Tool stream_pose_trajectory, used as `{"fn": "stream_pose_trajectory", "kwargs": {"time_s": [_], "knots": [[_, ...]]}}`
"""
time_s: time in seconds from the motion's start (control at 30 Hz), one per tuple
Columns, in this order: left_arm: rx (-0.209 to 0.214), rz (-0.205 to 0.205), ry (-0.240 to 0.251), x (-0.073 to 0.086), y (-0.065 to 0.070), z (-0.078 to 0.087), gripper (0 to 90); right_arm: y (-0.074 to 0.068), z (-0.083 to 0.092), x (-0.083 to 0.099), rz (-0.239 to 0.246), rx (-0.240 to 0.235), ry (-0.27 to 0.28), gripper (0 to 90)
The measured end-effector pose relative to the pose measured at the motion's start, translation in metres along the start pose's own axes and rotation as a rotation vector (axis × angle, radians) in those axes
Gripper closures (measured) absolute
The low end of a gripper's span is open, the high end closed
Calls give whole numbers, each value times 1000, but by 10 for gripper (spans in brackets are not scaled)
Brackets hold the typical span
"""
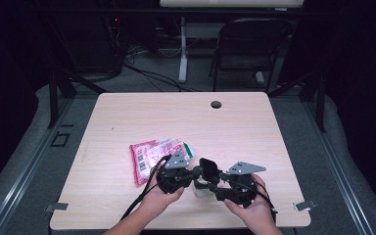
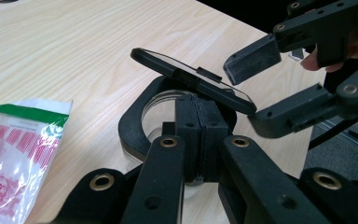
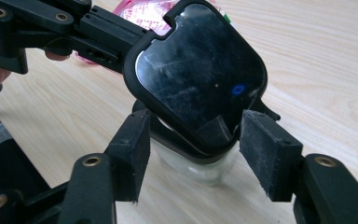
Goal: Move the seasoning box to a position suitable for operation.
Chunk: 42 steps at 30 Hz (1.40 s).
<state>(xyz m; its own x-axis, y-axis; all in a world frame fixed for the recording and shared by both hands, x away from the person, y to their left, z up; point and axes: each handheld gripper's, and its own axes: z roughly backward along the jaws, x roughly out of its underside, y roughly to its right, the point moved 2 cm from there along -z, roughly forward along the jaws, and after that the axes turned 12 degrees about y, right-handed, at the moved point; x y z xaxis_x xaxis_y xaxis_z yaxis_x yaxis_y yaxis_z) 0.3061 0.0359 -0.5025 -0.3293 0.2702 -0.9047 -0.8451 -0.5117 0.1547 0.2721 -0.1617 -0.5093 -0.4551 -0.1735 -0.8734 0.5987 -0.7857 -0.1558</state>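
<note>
While the pale wooden surface (image 1: 127,117) lies bare toward its far edge, beside a dim folding chair (image 1: 247,46), the left tongs (image 2: 198,135) clamp the black-rimmed hinged lid (image 3: 200,74), apparently on a clear jar (image 3: 200,165) near the front edge; the right tongs (image 3: 191,149) stand apart.

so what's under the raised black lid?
A clear container with a black rim, sitting on the table. The lid covers most of the opening, so I can't see the contents.

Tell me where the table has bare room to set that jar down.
Bare wood lies across the far half of the table, from the cable hole to both far corners, and along the left edge. It is crowded near the front: the pink packet, the jar and both grippers.
</note>
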Motion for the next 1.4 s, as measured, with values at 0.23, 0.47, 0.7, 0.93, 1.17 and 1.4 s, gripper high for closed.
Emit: {"fn": "stream_pose_trajectory", "kwargs": {"time_s": [0.23,0.47,0.7,0.93,1.17,1.4], "knots": [[6,-4,-3,-1,1,-1,890,-4,-8,0,58,44,-4,392],[4,-8,2,-1,0,-2,887,-2,-10,1,22,62,0,425],[-12,-16,-3,0,-4,-3,869,-1,-9,2,6,48,2,453],[-61,-24,-7,4,-13,-6,782,1,-9,3,-12,45,14,458],[-102,-11,-19,6,-22,-11,695,1,-10,3,-14,46,20,462],[-131,-2,-42,11,-27,-17,666,2,-10,3,-18,49,19,471]]}}
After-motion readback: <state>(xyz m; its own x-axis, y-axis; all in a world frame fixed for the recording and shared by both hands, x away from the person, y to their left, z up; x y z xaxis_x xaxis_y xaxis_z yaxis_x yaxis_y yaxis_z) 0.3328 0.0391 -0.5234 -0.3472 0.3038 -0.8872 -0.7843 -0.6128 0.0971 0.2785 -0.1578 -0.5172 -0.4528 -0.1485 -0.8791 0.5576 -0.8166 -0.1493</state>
